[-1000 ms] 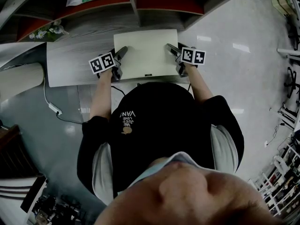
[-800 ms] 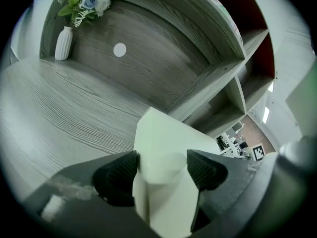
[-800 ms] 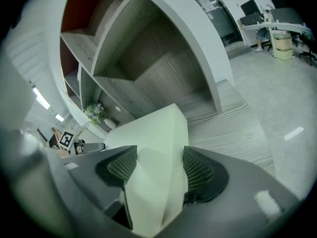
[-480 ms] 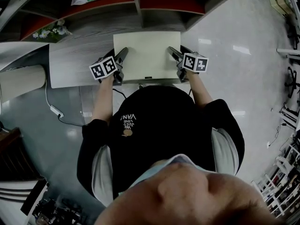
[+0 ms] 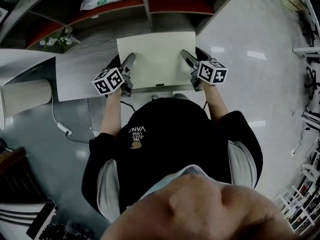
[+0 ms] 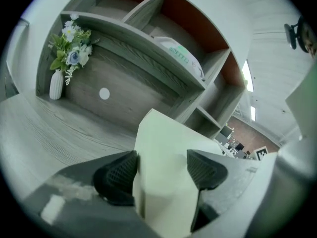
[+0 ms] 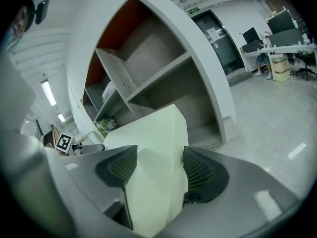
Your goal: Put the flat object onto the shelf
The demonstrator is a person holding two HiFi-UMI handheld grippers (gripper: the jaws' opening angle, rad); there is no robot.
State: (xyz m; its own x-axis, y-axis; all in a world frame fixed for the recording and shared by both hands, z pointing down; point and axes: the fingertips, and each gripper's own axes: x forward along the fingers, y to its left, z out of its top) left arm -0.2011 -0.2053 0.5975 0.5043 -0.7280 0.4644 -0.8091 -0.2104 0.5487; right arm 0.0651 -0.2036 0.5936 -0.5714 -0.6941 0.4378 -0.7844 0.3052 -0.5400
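1. Head view: my left gripper [image 5: 128, 66] and right gripper [image 5: 188, 60] clamp the cream board [image 5: 157, 59] by opposite edges.
2. The board is in front of the shelf [image 5: 146, 6] (over the grey table [image 5: 80, 66]).

Left gripper [image 6: 161, 168]: jaws wide, pads pressed on the left edge of the board [image 5: 157, 56].
Right gripper [image 7: 154, 168]: same clamp on the right edge (one pad on each face).
Left forearm [image 5: 111, 119]: bare, stretched forward.
Right forearm [image 5: 216, 100]: bare, stretched forward, roughly parallel.
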